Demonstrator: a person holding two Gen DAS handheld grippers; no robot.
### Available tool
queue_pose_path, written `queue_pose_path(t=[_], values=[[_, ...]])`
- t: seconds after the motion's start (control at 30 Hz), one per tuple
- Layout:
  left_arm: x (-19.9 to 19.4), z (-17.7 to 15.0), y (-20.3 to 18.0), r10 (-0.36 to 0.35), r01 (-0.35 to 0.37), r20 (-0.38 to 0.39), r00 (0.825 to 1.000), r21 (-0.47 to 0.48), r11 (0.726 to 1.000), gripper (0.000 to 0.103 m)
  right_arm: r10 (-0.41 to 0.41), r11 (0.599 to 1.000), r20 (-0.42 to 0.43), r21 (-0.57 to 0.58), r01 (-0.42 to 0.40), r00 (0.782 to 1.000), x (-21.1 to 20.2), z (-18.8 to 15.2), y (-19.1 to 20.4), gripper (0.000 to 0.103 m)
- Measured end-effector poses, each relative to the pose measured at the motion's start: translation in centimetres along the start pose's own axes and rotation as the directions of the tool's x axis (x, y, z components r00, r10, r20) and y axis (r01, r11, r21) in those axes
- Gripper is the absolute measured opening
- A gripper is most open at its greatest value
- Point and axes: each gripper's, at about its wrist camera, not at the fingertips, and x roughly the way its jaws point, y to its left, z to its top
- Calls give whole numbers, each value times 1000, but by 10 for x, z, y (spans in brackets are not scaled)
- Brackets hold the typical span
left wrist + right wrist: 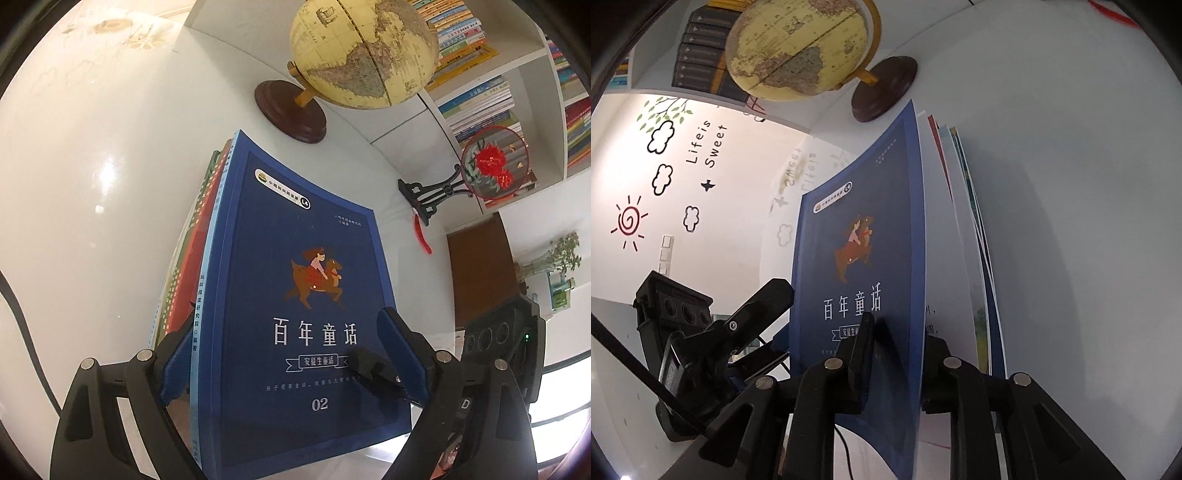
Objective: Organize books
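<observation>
Your left gripper [284,354] straddles the book stack [192,236], jaws wide, no squeeze showing; your right gripper [897,347] stands slightly parted around the blue book [295,266], grip unclear.

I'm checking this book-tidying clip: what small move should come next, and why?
Probably close the left gripper on the blue book: its jaws stand wide astride the book's near end, the right gripper merely straddles the cover, and the books behind fan apart.
</observation>
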Motion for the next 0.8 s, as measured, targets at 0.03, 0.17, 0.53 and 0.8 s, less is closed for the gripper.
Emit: queue_pose_path(t=[0.03, 0.17, 0.53, 0.8], values=[[0, 0, 1, -3, 3, -1, 1000, -4, 1000, 90, 0, 1000, -8, 5, 0, 1000, -1, 0, 0, 24], [-3, 1, -3, 60, -60, 11, 998, 0, 998, 90, 19, 1000, -12, 4, -19, 1000, 0, 0, 4, 40], [-26, 6, 2, 233, -237, 93, 968, 29, 971, 90, -18, 1000, -37, 1, 18, 999, -2, -5, 10, 46], [-38, 4, -8, 306, -318, 130, 943, 82, 945, 90, -33, 999, -38, 18, 34, 999, -5, -7, 10, 46]])
